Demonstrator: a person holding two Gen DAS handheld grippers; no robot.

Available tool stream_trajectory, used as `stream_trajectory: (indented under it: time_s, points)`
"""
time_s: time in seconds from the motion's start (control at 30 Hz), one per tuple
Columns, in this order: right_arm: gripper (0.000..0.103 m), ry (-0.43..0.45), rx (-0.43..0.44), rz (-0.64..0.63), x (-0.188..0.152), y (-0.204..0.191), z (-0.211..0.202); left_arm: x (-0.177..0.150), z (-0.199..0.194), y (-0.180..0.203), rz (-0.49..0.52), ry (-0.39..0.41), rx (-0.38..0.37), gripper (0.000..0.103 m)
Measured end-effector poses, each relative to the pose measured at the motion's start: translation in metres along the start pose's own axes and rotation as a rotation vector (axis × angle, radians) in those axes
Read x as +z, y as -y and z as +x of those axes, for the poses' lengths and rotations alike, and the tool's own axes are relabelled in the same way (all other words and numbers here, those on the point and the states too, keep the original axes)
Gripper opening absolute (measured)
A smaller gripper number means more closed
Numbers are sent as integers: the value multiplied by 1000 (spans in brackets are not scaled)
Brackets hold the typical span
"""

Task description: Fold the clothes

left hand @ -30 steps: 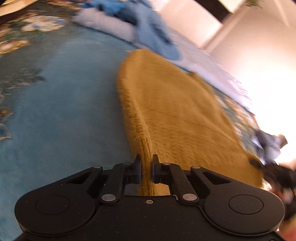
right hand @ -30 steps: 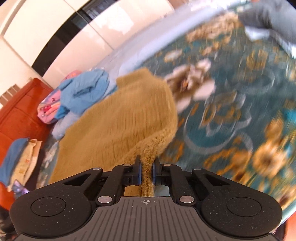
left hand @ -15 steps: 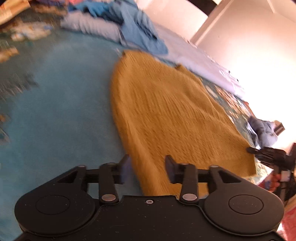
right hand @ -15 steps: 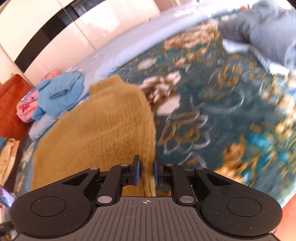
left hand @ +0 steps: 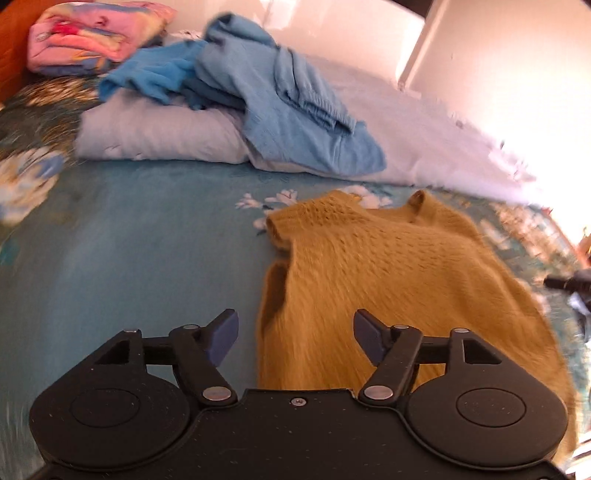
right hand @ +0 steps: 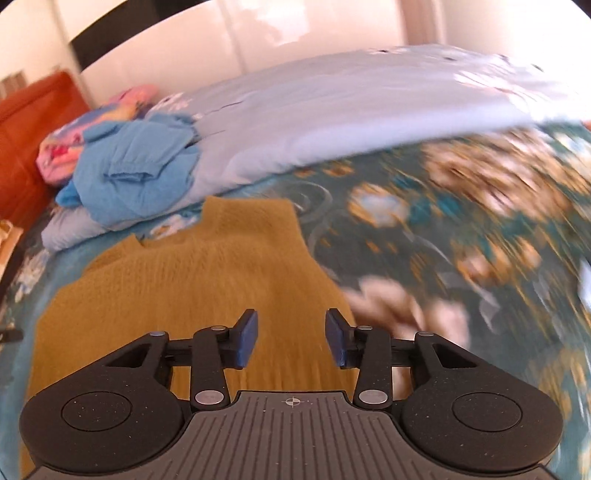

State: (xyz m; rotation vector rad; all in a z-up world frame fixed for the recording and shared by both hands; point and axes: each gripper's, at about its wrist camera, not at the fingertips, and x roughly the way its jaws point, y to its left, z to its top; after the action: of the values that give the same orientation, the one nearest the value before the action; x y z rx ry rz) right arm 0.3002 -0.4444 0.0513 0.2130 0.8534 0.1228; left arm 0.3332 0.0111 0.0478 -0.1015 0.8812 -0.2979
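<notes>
Left wrist view: the left gripper (left hand: 294, 336) was held spread and empty above the mustard sweater (left hand: 399, 288), laid flat on the floral bedspread (left hand: 129, 251); the sweater's near hem was hidden. The right gripper (right hand: 291, 338) was likewise spread; motion blur obscured the bedspread pattern

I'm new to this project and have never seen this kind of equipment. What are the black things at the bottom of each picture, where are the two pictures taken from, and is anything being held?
The black shapes are tools, not a robot: a person holds a two-finger hand-held gripper in each hand, and a wide-angle camera on each looks forward along its fingers. One picture comes from the left hand-held gripper, the other from the right hand-held gripper. Both are open and hold nothing. Below them a mustard knitted sweater lies flat on a teal floral bedspread. Farther back, crumpled blue clothes rest on a pale blue quilt, with a folded pink blanket behind them.
</notes>
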Motion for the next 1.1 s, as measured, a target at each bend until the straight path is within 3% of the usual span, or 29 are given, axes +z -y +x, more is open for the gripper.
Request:
stream_trajectory:
  time_s: [0.33,0.43,0.57,0.67,0.73,0.8,0.9,0.97,1.0,1.1]
  points:
    - [40,-57,8,-90,64,-9,113,49,95,-2,28,-20,26,70]
    - [41,-68,0,-99,73,-4,135,62,121,-3,28,-25,28,71]
    - [44,-65,21,-105,81,2,152,61,135,5,112,-27,15,71]
    - [52,-57,51,-95,87,4,160,66,139,9,136,-33,-20,68]
    - [54,-56,84,-91,89,1,165,70,140,11,126,-38,-59,55]
    - [51,-53,101,-106,90,-5,167,70,139,18,147,-39,-61,50]
    - [35,-37,30,-145,88,-18,165,68,137,29,173,-25,-35,43]
    - [22,-32,15,-154,86,-23,161,66,134,35,182,-9,-8,23]
    - [18,-31,9,-161,86,-25,159,65,132,38,184,2,18,5]
    - [15,-19,-6,-176,86,-33,152,66,123,49,197,42,65,4]
